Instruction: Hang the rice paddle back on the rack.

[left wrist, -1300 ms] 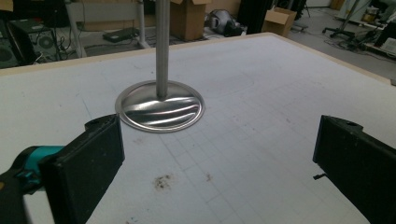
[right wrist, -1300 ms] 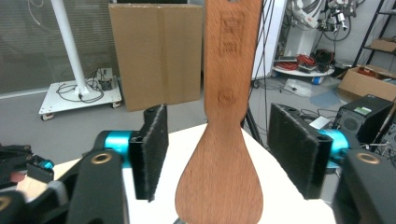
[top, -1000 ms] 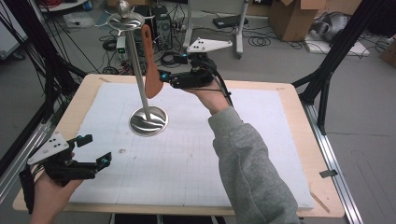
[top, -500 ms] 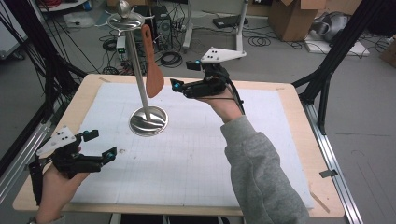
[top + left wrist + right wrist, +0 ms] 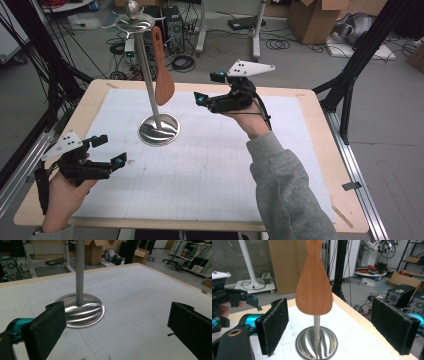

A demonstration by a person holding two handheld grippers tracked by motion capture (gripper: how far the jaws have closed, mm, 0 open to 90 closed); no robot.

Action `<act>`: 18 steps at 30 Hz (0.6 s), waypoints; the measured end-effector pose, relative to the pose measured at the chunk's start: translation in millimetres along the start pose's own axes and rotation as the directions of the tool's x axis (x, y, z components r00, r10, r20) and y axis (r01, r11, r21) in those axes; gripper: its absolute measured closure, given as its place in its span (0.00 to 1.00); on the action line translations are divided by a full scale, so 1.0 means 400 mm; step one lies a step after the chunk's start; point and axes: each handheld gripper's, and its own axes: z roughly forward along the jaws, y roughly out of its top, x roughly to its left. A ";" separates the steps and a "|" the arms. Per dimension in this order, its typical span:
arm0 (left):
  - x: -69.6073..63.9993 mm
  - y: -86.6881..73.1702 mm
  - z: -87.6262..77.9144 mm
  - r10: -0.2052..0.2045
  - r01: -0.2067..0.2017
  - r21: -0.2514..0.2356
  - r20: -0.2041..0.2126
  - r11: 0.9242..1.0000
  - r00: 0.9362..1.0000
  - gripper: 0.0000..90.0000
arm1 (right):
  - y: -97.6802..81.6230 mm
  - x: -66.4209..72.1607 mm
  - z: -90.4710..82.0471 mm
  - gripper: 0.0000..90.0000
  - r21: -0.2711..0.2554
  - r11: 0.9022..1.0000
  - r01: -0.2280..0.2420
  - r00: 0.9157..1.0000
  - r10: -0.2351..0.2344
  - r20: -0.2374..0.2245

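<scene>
My right gripper (image 5: 200, 99) sits at 3 o'clock of the wooden spatula (image 5: 163, 75), which hangs long axis vertical on the steel stand (image 5: 159, 130). Its jaws have just been opening, now wide and empty. Left gripper (image 5: 120, 160) is farther off, wide too.

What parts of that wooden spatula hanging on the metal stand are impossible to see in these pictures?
- How the wooden spatula hangs: in the high view the stand's top disc covers the handle's end.
- The handle's upper part: in the right gripper view the top edge cuts off the spatula.
- The stand's top: in the left gripper view the pole runs out of the top edge.
- Part of the stand's base: the bottom edge cuts it off in the right gripper view.
</scene>
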 end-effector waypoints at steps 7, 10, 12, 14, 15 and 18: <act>0.003 0.006 0.017 -0.002 0.002 -0.003 0.011 1.000 1.000 0.03 | -0.038 -0.011 -0.038 0.16 0.014 1.000 0.002 1.000 -0.003 0.021; 0.007 0.006 0.027 -0.007 0.007 -0.001 0.014 1.000 1.000 0.03 | -0.061 -0.017 -0.048 0.16 0.033 0.999 0.016 1.000 -0.016 0.026; 0.009 0.007 0.032 -0.008 0.008 -0.001 0.015 1.000 1.000 0.03 | -0.074 -0.020 -0.052 0.16 0.060 0.998 0.014 1.000 -0.016 0.024; 0.011 0.007 0.035 -0.008 0.008 0.000 0.018 1.000 1.000 0.03 | -0.089 -0.023 -0.058 0.16 0.068 0.998 0.016 0.999 -0.018 0.028; 0.012 0.008 0.036 -0.006 0.006 0.000 0.016 1.000 1.000 0.03 | -0.096 -0.024 -0.061 0.16 0.072 0.997 0.011 1.000 -0.013 0.028; 0.013 0.009 0.036 -0.009 0.009 -0.003 0.014 1.000 1.000 0.03 | -0.114 -0.029 -0.069 0.16 0.072 0.997 -0.003 1.000 0.000 0.032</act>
